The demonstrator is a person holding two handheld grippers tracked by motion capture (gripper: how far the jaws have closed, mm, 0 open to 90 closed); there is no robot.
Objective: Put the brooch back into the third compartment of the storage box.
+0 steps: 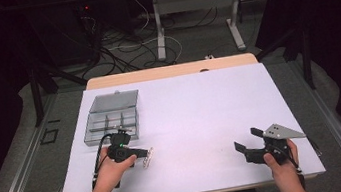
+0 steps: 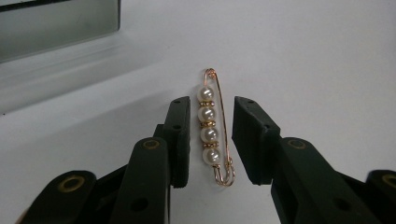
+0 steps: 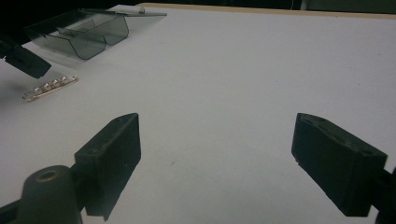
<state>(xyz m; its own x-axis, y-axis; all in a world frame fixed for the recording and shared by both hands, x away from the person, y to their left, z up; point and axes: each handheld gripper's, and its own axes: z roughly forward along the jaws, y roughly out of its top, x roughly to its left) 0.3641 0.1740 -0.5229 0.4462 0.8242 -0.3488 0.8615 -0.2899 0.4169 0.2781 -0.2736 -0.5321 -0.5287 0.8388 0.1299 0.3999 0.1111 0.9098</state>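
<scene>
Straddling the pin (image 2: pixel 214 130), the left claw (image 2: pixel 211 140) stands open on the tabletop (image 1: pixel 201 112), one jaw on either side of it and neither seen to touch; the pearls sit closer to the jaw on the left of the left gripper view. By my reading the work is the pick-up of this pin, and it is at its start: the claw is lined up, the squeeze is not yet made, and the pin lies flat on the white surface. What is left, I judge, is to close on it, lift it, and carry it to the box (image 1: pixel 111 120), which stands lid-up just at 12 o'clock of the left hand (image 1: pixel 111 170) in the high view, its compartments looking empty as far as the pictures tell.

The pin is a slim gold-coloured safety pin with four white pearls in a row along one bar, small gold spacers between them, a loop at the far end and a clasp at the near end. It is thin and low, so the jaws will have to meet close to the surface to catch it.

The right claw (image 3: pixel 217 158) is wide open and holds nothing, at about 4 o'clock on the tabletop, well apart from pin and box, held up in the right hand (image 1: pixel 283 166).
</scene>
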